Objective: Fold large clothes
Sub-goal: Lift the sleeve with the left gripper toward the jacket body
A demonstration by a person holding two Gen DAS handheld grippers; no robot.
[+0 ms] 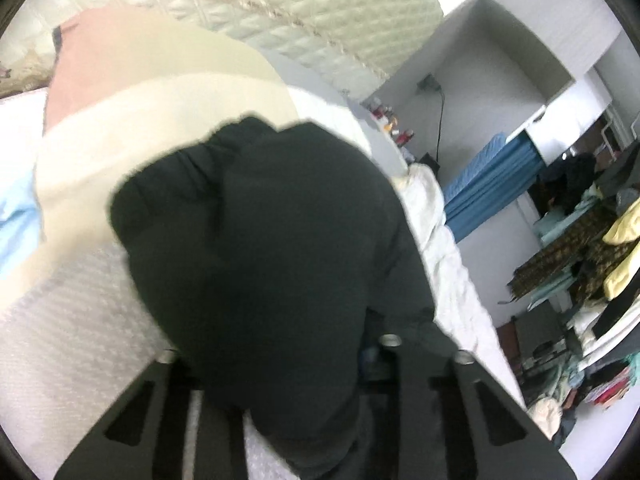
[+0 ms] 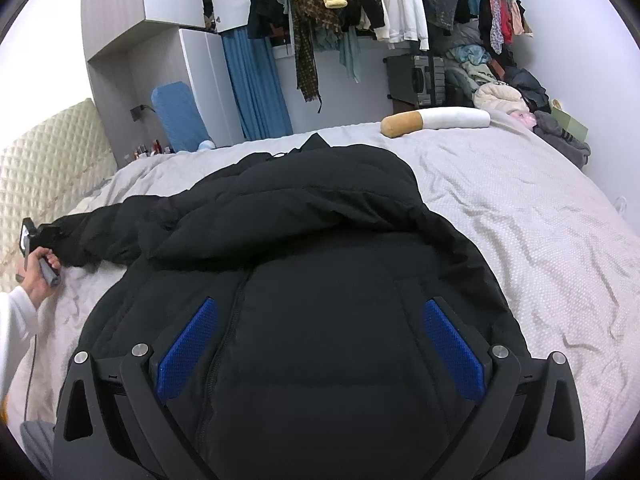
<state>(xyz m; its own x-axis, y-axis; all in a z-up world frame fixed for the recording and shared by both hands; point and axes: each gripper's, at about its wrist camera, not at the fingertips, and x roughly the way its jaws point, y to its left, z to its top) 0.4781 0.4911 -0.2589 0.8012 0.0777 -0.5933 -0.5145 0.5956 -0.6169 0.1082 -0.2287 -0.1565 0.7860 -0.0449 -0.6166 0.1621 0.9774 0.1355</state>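
Note:
A large black puffer jacket [image 2: 320, 240] lies spread on the bed [image 2: 520, 208]. Its sleeve stretches out to the left. My left gripper [image 2: 42, 240] is shut on the sleeve end at the far left of the right wrist view. In the left wrist view the black sleeve [image 1: 272, 248] bunches over the gripper [image 1: 316, 360] and hides the fingertips. My right gripper [image 2: 320, 344] is open, its blue pads [image 2: 188, 344] wide apart just above the jacket body, holding nothing.
A quilted headboard [image 2: 48, 160] is on the left. A cigarette-shaped pillow [image 2: 436, 120] lies at the bed's far edge. Hanging clothes [image 2: 360, 8] and piled clothes [image 2: 508, 92] stand beyond. Cream and pink pillows [image 1: 152, 92] lie near the headboard.

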